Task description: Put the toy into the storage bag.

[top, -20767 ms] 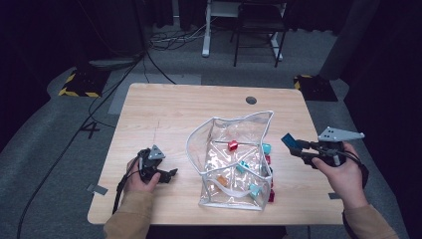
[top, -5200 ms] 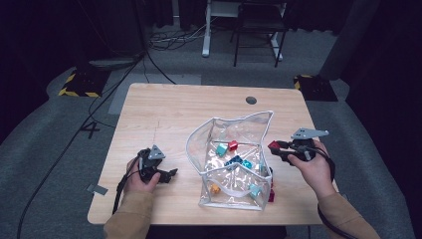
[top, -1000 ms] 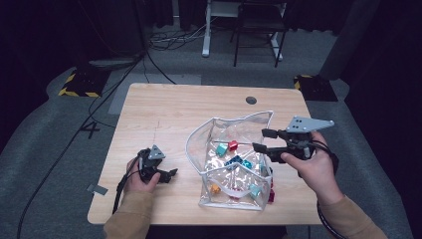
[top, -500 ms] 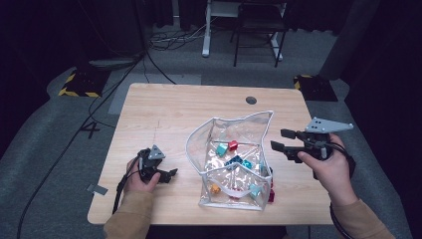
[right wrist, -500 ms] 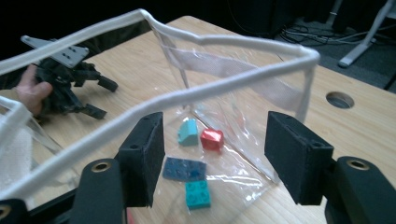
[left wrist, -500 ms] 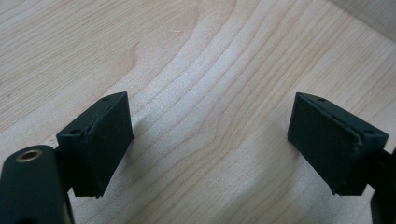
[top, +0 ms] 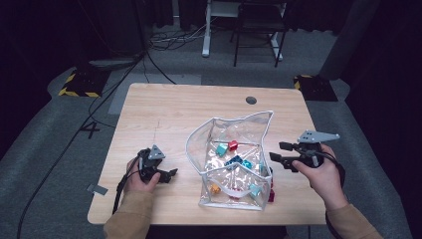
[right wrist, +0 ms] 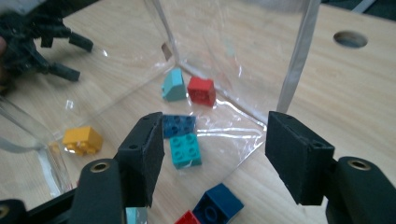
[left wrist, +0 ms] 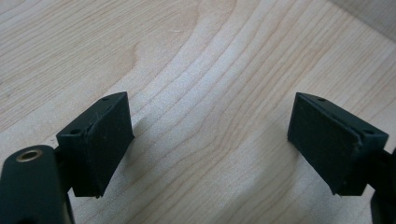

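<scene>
Hovering at the right side of the clear plastic bag (top: 234,164), the right gripper (top: 276,152) points its jaws toward the bag's wall, set wide apart with nothing between them. Seen from the right gripper view, the right gripper (right wrist: 212,161) looks over the bag's lower right corner, and that aim suggests the person is lining up for one of the bricks near the opening. A teal brick (right wrist: 185,149) and a blue brick (right wrist: 178,124) lie touching each other inside the bag at the centre of that frame; a red brick (right wrist: 201,90) and a pale teal one (right wrist: 173,85) sit further in, and a yellow brick (right wrist: 83,140) lies at the left. Another blue brick (right wrist: 217,205) rests at the bottom edge, nearest the jaws.

At the lower left of the high view, the left gripper (top: 166,174) rests low on the wooden table (top: 164,109), well apart from the bag; its jaws also stand apart over bare wood, probably parked out of the way while the other hand works.
</scene>
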Motion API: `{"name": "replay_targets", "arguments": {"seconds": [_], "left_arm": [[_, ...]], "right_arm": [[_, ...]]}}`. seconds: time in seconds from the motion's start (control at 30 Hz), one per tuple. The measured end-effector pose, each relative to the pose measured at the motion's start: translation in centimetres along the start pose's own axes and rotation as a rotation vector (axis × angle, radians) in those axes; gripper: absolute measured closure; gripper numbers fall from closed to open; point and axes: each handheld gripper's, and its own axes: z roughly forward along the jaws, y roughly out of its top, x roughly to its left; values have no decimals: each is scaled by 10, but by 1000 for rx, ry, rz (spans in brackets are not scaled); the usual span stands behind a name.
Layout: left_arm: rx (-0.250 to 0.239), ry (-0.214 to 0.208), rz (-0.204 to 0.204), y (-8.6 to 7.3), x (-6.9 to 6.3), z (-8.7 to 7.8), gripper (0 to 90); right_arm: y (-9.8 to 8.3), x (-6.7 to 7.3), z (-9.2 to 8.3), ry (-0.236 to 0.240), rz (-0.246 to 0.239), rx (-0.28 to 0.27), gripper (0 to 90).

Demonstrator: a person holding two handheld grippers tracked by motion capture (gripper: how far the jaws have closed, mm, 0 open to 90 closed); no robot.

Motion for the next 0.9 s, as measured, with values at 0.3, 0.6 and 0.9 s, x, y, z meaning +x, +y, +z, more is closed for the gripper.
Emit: {"name": "replay_targets", "arguments": {"seconds": [0.3, 0.6, 0.9], "left_arm": [[0, 0, 0, 0, 0, 0, 142], [0, 1, 1, 0, 0, 0, 142], [0, 1, 1, 0, 0, 0, 142]], "right_arm": [[-25, -4, 23, -21, -6, 75, 376], [-46, -11, 45, -28, 17, 127, 375], [-61, -18, 58, -35, 32, 172, 382]]}}
